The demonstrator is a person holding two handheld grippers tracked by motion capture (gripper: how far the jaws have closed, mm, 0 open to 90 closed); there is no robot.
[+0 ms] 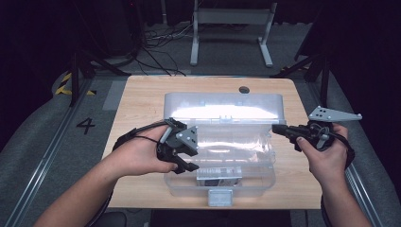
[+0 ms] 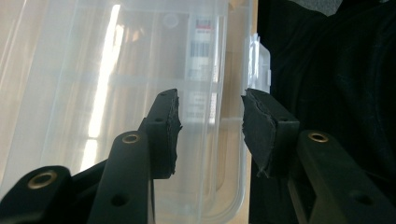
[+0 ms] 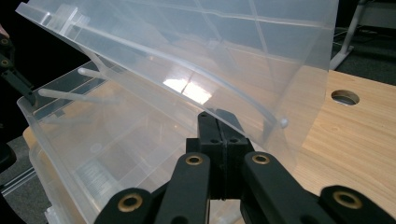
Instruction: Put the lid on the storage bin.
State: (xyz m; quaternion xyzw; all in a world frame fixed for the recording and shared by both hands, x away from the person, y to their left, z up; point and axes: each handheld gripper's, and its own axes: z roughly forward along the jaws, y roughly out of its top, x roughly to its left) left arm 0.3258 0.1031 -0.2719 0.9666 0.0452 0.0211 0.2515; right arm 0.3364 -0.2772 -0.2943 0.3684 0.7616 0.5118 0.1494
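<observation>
Pale wood of the bench (image 1: 142,94) lay under everything; the left tongs (image 2: 210,130) stood released beside the clear plastic box (image 1: 220,184) at its near-left wall, and the right tongs (image 3: 219,140) were clenched with the half-raised lid (image 3: 196,51) just above them. That box at mid-bench looked light, stiff and slippery, best taken by a rim. The left gripper view showed a barcode label (image 2: 203,51) inside; the high view showed a front latch (image 1: 220,197).

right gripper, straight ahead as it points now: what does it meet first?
Probably the raised lid of the clear plastic box: the right gripper, jaws shut, points at the lid's side edge. Depth unclear; it may already touch.
</observation>
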